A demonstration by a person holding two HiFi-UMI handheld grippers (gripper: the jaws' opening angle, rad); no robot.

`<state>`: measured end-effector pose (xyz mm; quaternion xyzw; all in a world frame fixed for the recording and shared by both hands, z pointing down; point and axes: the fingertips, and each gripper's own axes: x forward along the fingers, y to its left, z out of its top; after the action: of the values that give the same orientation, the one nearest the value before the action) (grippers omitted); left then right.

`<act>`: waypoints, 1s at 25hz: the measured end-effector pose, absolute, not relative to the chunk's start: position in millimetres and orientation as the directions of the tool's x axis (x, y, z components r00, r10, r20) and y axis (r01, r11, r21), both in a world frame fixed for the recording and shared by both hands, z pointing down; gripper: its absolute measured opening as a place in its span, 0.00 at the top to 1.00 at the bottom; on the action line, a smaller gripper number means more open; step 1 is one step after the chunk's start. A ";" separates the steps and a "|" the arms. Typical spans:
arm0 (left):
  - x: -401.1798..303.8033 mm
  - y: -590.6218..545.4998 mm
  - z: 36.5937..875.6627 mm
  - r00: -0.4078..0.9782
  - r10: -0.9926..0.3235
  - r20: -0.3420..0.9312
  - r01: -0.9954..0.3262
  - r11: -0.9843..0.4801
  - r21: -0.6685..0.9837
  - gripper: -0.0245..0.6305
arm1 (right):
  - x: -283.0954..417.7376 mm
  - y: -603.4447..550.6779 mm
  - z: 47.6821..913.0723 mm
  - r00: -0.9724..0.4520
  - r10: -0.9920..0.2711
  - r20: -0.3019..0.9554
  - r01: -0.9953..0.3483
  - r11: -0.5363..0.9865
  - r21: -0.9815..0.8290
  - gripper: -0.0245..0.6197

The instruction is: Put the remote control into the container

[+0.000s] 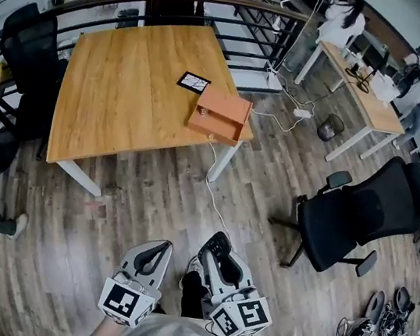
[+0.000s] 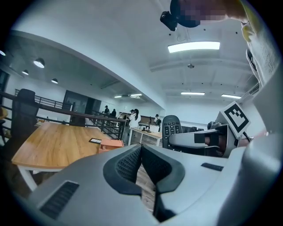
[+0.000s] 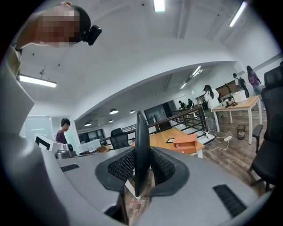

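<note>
The right gripper [image 1: 218, 245] is clenched on the remote control [image 3: 141, 148]. The remote control stands edge-on between the jaws, and its long axis runs out along them, past the tips. The left gripper [image 1: 154, 251] is closed on nothing, its pads pressed together, and hangs just beside the right one, close to the person's body.

The container [image 1: 220, 114], an orange box, sits at the near right corner of the table [image 1: 121, 78], next to a small black card [image 1: 193, 82]. From the right gripper it lies straight ahead and well apart, with open floor [image 1: 150, 193] between, so the carry probably starts with steps toward that corner. Both grippers are about equally far from the box, but the right one has the load
</note>
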<state>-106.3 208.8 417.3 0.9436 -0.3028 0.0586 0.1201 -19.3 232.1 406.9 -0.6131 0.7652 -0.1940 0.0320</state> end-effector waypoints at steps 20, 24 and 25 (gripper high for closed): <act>37.4 22.0 411.9 0.714 -0.671 0.200 -0.699 -0.700 0.146 0.94 | 121.7 25.2 408.0 -0.406 -0.893 0.193 -0.878 0.323 -0.353 0.78; 47.9 -30.4 434.0 0.733 -0.644 0.219 -0.679 -0.712 0.179 0.94 | 130.4 -21.0 430.7 -0.380 -0.892 0.246 -0.891 0.281 -0.357 0.78; 49.6 -45.9 438.7 0.740 -0.635 0.223 -0.672 -0.717 0.187 0.94 | 131.7 -34.5 434.5 -0.369 -0.893 0.258 -0.895 0.267 -0.357 0.78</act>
<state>49.6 -45.9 438.7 0.9237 -0.3536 0.0714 0.1287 131.7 -34.5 434.5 -0.5616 0.7960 -0.2259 -0.0028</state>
